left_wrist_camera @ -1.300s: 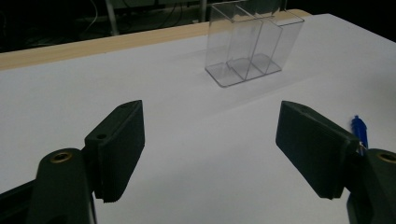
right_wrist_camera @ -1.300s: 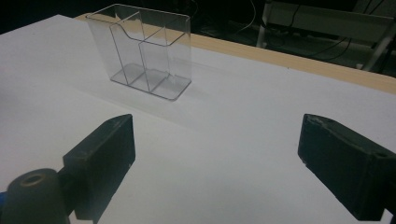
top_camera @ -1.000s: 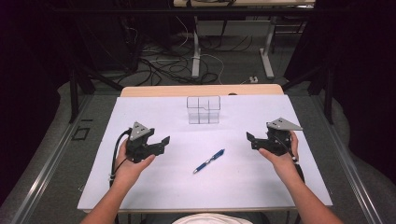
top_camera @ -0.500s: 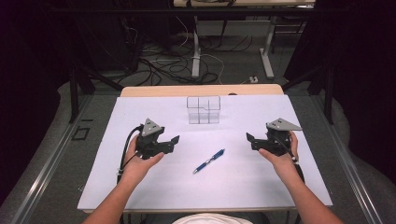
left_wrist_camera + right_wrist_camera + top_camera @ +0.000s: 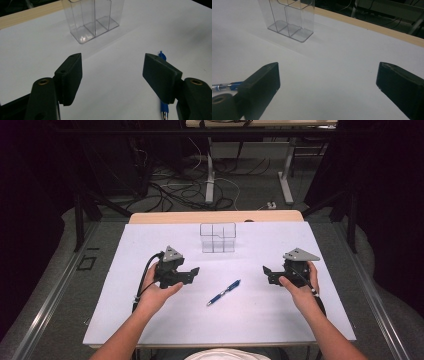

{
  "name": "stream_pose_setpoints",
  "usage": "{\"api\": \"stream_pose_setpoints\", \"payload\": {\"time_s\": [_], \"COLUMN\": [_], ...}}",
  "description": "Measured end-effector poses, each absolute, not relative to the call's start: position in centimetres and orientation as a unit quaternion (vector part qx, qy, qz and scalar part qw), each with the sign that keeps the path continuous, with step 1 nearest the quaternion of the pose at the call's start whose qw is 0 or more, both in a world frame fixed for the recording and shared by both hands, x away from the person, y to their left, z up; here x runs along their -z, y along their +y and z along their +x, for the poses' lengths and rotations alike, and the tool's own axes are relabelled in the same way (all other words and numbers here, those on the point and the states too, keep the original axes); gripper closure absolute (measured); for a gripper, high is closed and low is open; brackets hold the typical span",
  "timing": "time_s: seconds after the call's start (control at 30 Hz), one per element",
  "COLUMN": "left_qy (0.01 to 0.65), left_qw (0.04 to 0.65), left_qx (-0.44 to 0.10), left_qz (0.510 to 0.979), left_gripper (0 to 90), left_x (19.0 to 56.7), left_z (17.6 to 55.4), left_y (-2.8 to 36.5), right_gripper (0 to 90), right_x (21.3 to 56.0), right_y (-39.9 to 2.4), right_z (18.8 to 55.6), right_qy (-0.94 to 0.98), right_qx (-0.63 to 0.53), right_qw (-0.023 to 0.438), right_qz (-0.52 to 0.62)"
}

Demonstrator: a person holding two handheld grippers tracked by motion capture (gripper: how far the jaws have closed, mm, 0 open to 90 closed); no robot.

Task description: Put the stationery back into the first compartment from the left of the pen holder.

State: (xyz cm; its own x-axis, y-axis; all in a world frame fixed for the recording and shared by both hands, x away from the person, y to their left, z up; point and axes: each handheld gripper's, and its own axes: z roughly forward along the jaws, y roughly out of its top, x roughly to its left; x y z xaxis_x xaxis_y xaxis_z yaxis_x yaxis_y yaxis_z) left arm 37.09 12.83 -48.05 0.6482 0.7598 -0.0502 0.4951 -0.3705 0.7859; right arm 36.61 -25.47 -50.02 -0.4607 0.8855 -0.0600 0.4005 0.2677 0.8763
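Note:
A blue pen (image 5: pixel 224 292) lies slantwise on the white table top (image 5: pixel 150 320), between my two grippers. My left gripper (image 5: pixel 192 274) hovers just left of it, open, nothing between its jaws. In the left gripper view (image 5: pixel 112 60) the pen (image 5: pixel 164 111) lies partly hidden behind one jaw. My right gripper (image 5: pixel 266 274) is held to the right of the pen; its jaws have just been opening and stand wide, with nothing between them (image 5: pixel 328 67). The pen's end (image 5: pixel 227 86) shows beside one of its jaws. A clear plastic holder with compartments (image 5: pixel 218 237) stands upright farther back.
A wooden strip (image 5: pixel 215 216) runs along the table's far edge. Beyond it lie floor cables (image 5: pixel 170 185) and desk legs (image 5: pixel 210 175). The clear holder (image 5: pixel 92 17) (image 5: pixel 289 17) has nothing in it.
My left hand has carried its gripper to the right, closer to the pen. The right hand has stayed where it was. The pen and the holder have not moved.

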Motion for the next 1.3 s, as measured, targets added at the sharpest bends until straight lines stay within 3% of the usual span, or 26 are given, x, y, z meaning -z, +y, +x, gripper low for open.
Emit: {"api": "stream_pose_setpoints", "payload": {"time_s": [0.63,1.3], "left_qy": [0.37,0.338], "left_qw": [0.378,0.282], "left_qx": [-0.121,-0.078], "left_qz": [0.84,0.894], "left_gripper": [43.0,57.0], "left_x": [48.7,49.7], "left_z": [37.9,38.7], "left_y": [9.5,6.5], "right_gripper": [0.0,0.0], "right_x": [50.7,51.0], "right_y": [-25.1,-25.1], "right_z": [36.7,36.9], "right_qy": [0.76,0.767], "right_qx": [-0.41,-0.401], "right_qw": [0.272,0.27], "right_qz": [0.424,0.422]}}
